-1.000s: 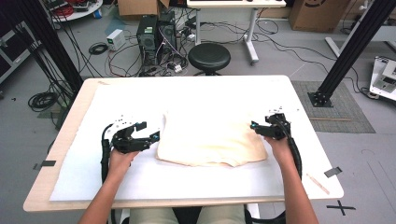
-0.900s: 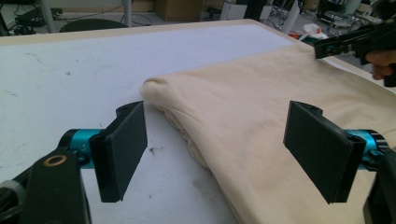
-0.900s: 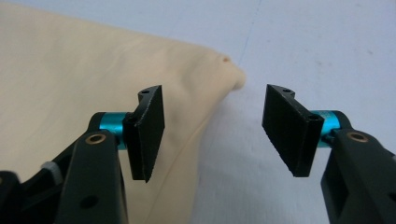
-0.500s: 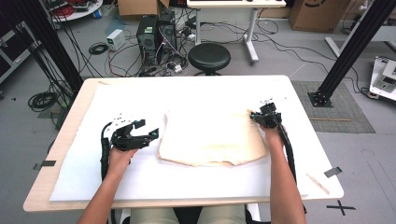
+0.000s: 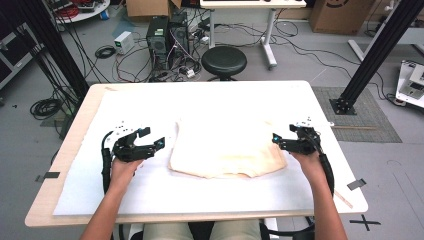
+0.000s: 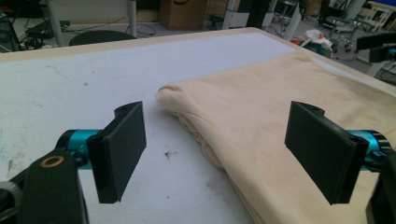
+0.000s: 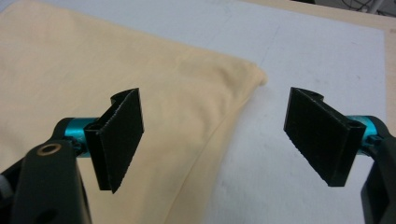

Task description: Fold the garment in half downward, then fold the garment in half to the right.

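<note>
**Folded cream cloth at table centre, both grippers open at its side edges**

Obscured: In the high view the underside of the folded cream cloth and the number of layers in it cannot be counted. The left gripper view shows stacked layers along the cloth's near edge, but the far right part of the cloth is cut off by the frame. In the right gripper view the cloth runs off the top and left edges. The stains on the white table cover are too small to identify.

Cloth: A pale cream fabric, folded into a rough rectangle with soft, rounded corners and an uneven near hem. It lies flat on the cover at the middle of the table, well apart from every table edge.

Tools: The left gripper sits just beside the cloth's left edge, jaws spread wide, holding nothing. The right gripper sits at the cloth's right edge, jaws likewise spread wide and empty; in its own view one jaw stands over the cloth and the other over the bare cover.
</note>
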A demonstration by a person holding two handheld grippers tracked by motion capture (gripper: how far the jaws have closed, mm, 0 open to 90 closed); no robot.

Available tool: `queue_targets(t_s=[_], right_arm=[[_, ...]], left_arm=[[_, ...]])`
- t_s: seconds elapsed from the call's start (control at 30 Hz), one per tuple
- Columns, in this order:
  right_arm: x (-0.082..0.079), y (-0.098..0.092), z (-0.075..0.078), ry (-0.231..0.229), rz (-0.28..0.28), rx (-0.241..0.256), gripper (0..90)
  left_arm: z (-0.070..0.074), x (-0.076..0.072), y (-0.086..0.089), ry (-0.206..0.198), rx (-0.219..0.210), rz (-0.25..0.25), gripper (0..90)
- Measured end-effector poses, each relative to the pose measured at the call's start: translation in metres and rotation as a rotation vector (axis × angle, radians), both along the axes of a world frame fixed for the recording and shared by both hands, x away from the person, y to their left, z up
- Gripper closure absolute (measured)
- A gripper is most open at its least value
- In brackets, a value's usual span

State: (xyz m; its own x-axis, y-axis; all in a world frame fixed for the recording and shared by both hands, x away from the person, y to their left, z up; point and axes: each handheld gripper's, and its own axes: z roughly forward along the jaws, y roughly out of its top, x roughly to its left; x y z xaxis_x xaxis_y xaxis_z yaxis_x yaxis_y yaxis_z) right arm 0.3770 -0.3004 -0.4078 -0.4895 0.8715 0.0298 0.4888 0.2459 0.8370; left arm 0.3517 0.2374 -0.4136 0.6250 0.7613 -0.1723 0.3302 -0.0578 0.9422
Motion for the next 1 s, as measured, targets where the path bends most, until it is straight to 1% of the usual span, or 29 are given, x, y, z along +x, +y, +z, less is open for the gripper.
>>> queue_targets(t_s=[0.1,0.13,0.2,0.3,0.33,0.37,0.4,0.5,0.53,0.57,0.67,0.73,0.83,0.9,1.0], right_arm=[[-0.019,-0.001,-0.002,-0.047,0.026,-0.003,20.3],[-0.024,-0.001,-0.003,-0.051,0.026,0.001,20.3],[-0.029,0.001,-0.001,-0.068,0.033,-0.009,20.3],[-0.035,0.000,0.003,-0.086,0.024,0.002,20.3],[-0.036,0.000,0.004,-0.085,0.022,0.006,20.3],[-0.037,0.000,0.004,-0.087,0.019,0.009,20.3],[-0.038,0.000,0.004,-0.085,0.019,0.005,20.3],[-0.040,0.001,0.004,-0.086,0.020,0.004,20.3],[-0.040,0.000,0.003,-0.080,0.013,0.003,20.3],[-0.040,0.000,0.003,-0.083,0.015,-0.003,20.3],[-0.039,0.001,0.003,-0.079,0.012,-0.002,20.3],[-0.039,0.001,0.003,-0.084,0.014,-0.003,20.3],[-0.040,0.001,0.003,-0.077,0.010,-0.003,20.3],[-0.039,0.000,0.003,-0.088,0.013,-0.006,20.3],[-0.041,-0.001,0.004,-0.084,-0.005,0.006,20.3]], left_arm=[[0.001,0.000,0.001,-0.006,-0.003,0.004,20.5],[0.001,0.000,0.001,-0.005,-0.010,0.006,20.5],[0.002,0.000,0.001,-0.007,-0.009,0.002,20.5],[0.003,-0.001,0.002,-0.010,-0.013,0.000,20.5],[0.004,0.000,0.002,-0.010,-0.016,-0.001,20.5],[0.004,0.000,0.002,-0.012,-0.031,0.006,20.5],[0.004,0.000,0.002,-0.011,-0.035,0.006,20.5],[0.005,0.001,0.000,-0.015,-0.029,0.001,20.5],[0.005,0.001,0.000,-0.012,-0.028,0.002,20.5],[0.004,0.001,0.000,-0.012,-0.026,0.005,20.5],[0.003,0.002,0.000,-0.003,-0.030,0.011,20.5],[0.003,0.003,-0.001,0.000,-0.030,0.014,20.5],[0.003,0.003,-0.005,0.005,-0.023,0.009,20.5],[0.003,0.002,-0.006,0.015,-0.014,0.005,20.5],[0.001,0.001,-0.008,0.032,-0.011,0.000,20.5]])
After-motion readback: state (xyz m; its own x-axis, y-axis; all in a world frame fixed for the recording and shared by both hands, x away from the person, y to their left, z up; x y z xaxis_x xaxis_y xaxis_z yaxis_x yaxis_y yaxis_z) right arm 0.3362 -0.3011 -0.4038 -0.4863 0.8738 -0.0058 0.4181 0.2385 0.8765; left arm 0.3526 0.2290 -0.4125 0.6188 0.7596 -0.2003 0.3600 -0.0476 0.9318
